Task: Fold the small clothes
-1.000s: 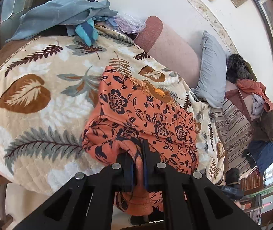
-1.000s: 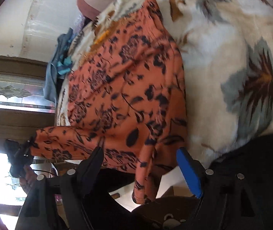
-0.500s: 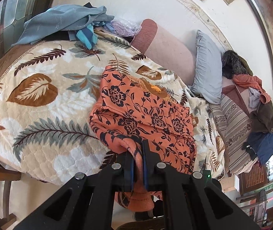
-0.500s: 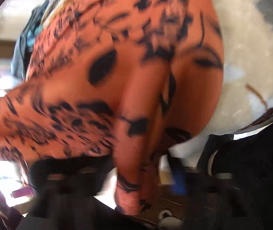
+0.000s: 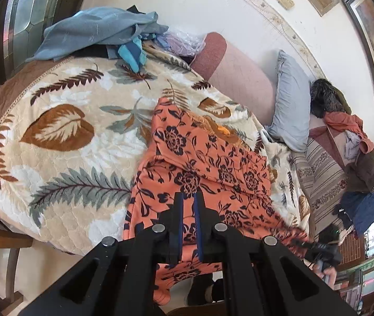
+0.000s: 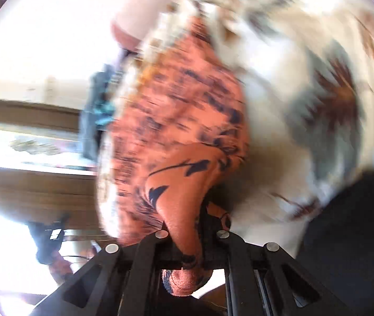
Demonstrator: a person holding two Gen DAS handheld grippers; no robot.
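Left gripper: jaws near-closed, narrow gap; whether fabric pinched, cannot tell. Orange floral garment spread ahead of it on leaf-print blanket, hem hanging below. Right gripper: clamped on garment's bunched corner. No fold visible; folding judged barely started.

**Materials and finish**

The garment is showing as soft matt cloth, orange with a dark floral print. The blanket is appearing as plush, quilted fabric with a low sheen. The left gripper is presenting matt black plastic with bright metal screw heads. The pillow is looking like smooth woven cloth.
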